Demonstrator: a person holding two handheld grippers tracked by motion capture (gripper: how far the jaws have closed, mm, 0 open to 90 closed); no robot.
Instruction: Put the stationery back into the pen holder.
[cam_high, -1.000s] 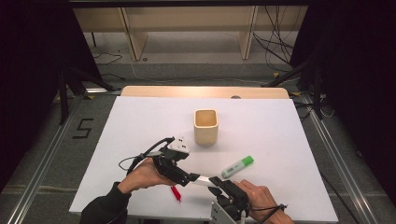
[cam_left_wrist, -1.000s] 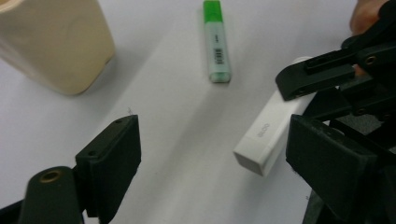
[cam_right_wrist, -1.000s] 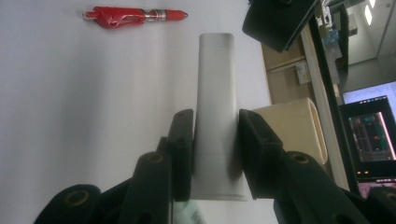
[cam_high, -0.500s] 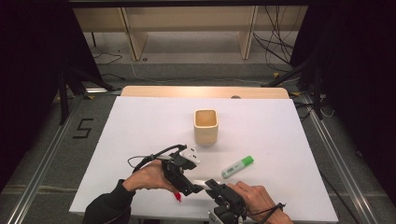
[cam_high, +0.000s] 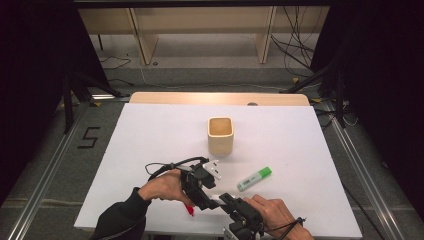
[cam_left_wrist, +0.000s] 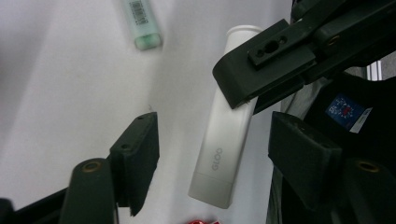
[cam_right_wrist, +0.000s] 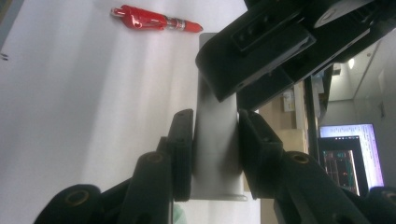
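Both hand-held grippers work near the table edge.

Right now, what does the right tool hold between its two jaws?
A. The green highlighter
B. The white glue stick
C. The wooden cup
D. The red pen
B: in the right gripper view the jaws of the right tool press on both sides of the white glue stick, while the red pen lies free on the table.
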